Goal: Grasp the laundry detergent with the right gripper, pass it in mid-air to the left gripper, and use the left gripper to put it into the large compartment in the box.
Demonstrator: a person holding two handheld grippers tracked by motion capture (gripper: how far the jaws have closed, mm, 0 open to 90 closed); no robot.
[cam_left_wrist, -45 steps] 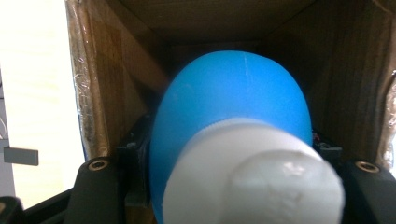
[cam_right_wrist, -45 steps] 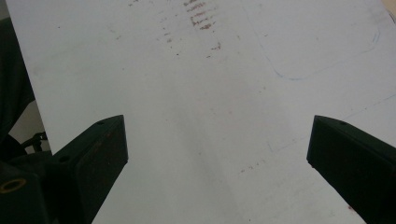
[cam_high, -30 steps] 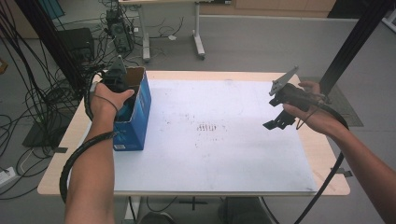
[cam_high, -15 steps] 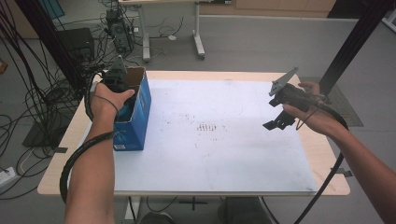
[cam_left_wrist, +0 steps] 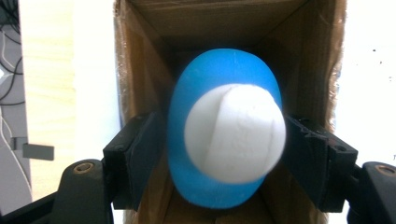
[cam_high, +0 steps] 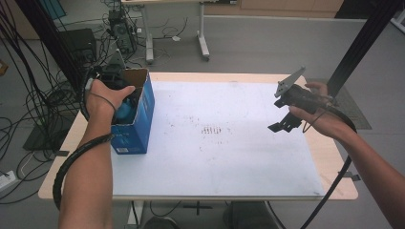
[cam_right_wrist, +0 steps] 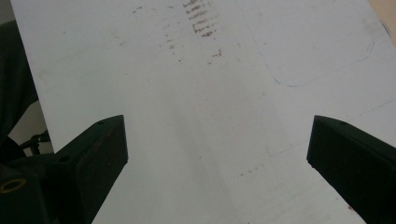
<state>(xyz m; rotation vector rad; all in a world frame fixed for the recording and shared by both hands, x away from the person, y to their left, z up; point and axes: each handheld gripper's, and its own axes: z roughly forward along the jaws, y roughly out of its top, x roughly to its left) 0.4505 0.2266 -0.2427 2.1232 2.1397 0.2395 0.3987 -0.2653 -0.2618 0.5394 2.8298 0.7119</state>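
A blue-and-white ball (cam_left_wrist: 227, 144) sits clamped between the left gripper's (cam_left_wrist: 224, 163) jaws inside an open blue carton (cam_high: 136, 117) near the desk's (cam_high: 329, 157) left edge, while the right gripper (cam_right_wrist: 217, 163) hangs spread wide over the white sheet (cam_high: 229, 143).

Even, soft daylight throughout; the white mat (cam_high: 229, 133) glares pale, and the close blue-and-white object (cam_left_wrist: 229, 140) blurs

left hand-held gripper (cam_left_wrist: 224, 154) clamped; right hand-held gripper (cam_right_wrist: 217, 154) spread.
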